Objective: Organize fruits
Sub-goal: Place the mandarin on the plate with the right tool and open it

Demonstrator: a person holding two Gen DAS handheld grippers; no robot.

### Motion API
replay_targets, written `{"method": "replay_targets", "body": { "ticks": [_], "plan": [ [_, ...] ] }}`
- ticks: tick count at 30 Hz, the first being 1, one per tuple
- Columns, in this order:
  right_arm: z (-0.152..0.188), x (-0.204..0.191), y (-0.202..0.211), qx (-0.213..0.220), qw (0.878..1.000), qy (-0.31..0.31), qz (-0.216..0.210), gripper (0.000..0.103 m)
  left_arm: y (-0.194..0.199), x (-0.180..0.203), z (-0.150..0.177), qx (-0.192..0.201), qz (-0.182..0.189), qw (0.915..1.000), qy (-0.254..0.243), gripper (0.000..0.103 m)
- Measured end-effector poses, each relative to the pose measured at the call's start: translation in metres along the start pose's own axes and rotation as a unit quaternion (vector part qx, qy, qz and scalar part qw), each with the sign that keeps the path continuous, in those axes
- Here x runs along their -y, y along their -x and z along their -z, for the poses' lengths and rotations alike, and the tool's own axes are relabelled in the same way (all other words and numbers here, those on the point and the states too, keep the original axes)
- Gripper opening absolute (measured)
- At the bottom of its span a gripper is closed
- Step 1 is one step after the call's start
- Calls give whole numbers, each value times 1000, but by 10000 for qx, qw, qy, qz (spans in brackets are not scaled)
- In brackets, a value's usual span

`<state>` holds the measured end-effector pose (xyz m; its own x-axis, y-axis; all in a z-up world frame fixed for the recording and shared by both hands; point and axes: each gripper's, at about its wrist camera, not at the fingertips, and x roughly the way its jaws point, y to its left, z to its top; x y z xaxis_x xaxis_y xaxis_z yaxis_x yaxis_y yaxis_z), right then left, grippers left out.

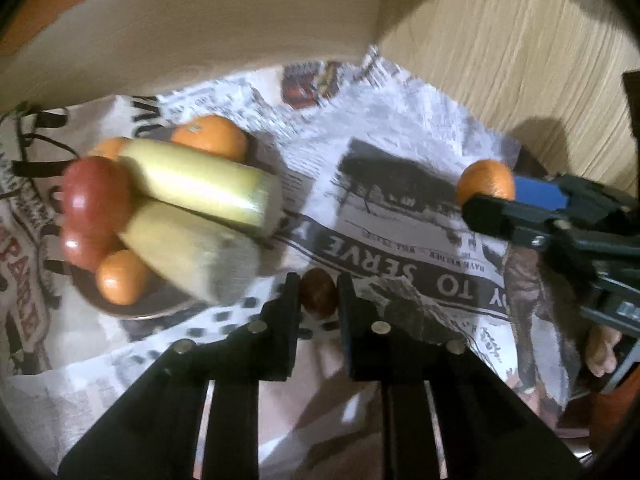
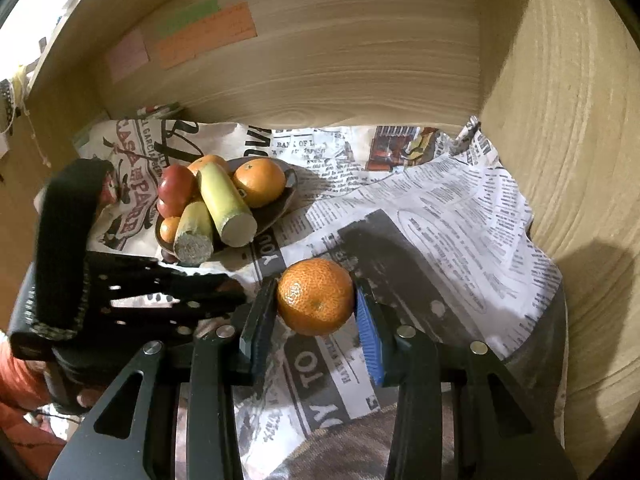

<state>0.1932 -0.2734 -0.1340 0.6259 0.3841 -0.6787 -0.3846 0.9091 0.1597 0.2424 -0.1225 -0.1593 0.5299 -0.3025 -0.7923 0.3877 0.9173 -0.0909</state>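
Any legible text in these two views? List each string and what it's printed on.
All of it is print on the newspaper sheet lining the shelf:
"TO SERVE": white letters on a black headline band, upside down in the left wrist view.
"YOU": same kind of black band.
"BANK OF": small headline, rest cut off.
"CASA": red lettering by the dark bowl; the words under it are unclear.
Body columns and coloured paper notes on the back wall: too small or blurred.

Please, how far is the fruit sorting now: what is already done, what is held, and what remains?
Done: the plate already carries oranges, red fruits and two pale yellow-green stalks. In hand: the right gripper is shut on an orange, and the left gripper is shut on a small brown fruit. Left: both held fruits are not yet on the plate. No other loose fruit shows on the newspaper.
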Motion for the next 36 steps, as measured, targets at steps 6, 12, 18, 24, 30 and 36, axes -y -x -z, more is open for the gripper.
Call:
{"method": "replay_targets", "body": {
  "ticks": [6,12,18,24,30,36],
  "plan": [
    [-15,-16,-6,20,9998,209,-53,36,43,-40,-5,406,29,9985,365,17],
    [-36,-40,-19,32,9986,499,-160,36,67,-89,-8,623,-217,9952,721,18],
    [-48,-60,-37,-69,9972,702,-233,36,68,-130,-13,692,-594,9914,944,18],
    [-56,-76,-61,-275,9950,878,-394,36,45,-158,-19,551,-720,9902,1063,18],
    [-62,-90,-88,-552,9914,1085,-484,36,23,-170,-27,435,-660,9907,1110,18],
    [-68,-109,-100,-562,9871,1411,-514,36,14,-176,-30,374,-543,9901,1242,23]
  ]
}}
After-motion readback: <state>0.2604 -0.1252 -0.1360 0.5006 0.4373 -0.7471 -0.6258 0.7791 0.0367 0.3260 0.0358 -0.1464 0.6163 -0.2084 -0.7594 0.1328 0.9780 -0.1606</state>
